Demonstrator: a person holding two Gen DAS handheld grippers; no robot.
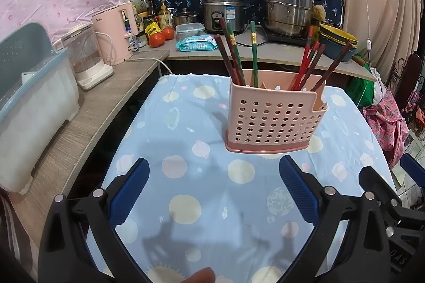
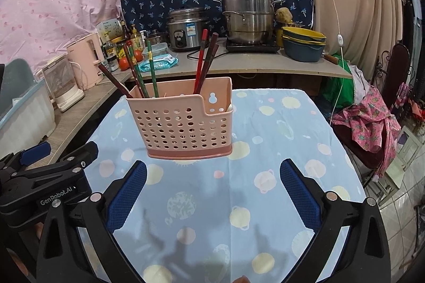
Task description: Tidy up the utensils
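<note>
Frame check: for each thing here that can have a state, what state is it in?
left gripper: open, empty, above the cloth.
right gripper: open, empty.
pink utensil holder: upright on the blue tablecloth.
chopsticks: standing in the holder, leaning, in two groups.
steamer pot: lid on.
rice cooker: lid shut.
pink kettle: lid down.

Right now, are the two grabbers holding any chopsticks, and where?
No. The left gripper and right gripper are both open and empty above the tablecloth. All the chopsticks stand in the pink holder.
</note>
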